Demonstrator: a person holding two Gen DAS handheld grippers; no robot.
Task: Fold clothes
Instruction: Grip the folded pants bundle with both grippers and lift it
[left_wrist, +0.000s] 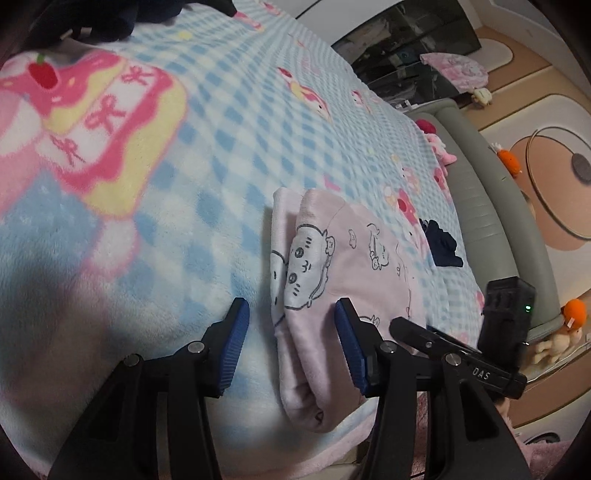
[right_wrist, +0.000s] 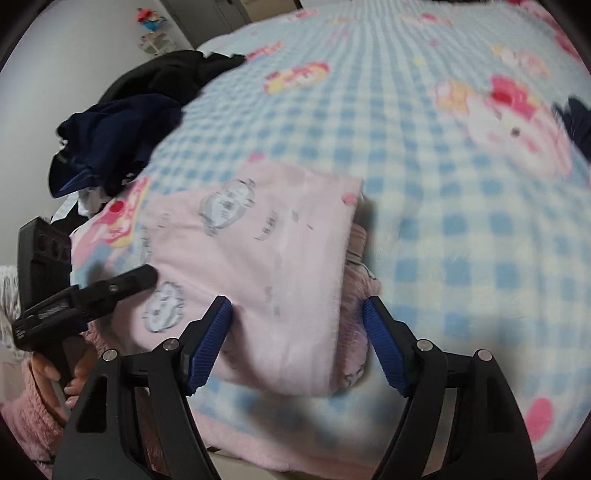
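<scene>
One pink cartoon-print garment (left_wrist: 343, 266) lies folded into a compact stack near the edge of the bed, on the blue checked blanket (left_wrist: 229, 155). We judge this fold finished. Our left gripper (left_wrist: 291, 347) and right gripper (right_wrist: 297, 343) both stand open astride it, the pads pressing nothing. Next we would leave it and reach for the dark clothes pile (right_wrist: 122, 136) at the blanket's far side.
</scene>
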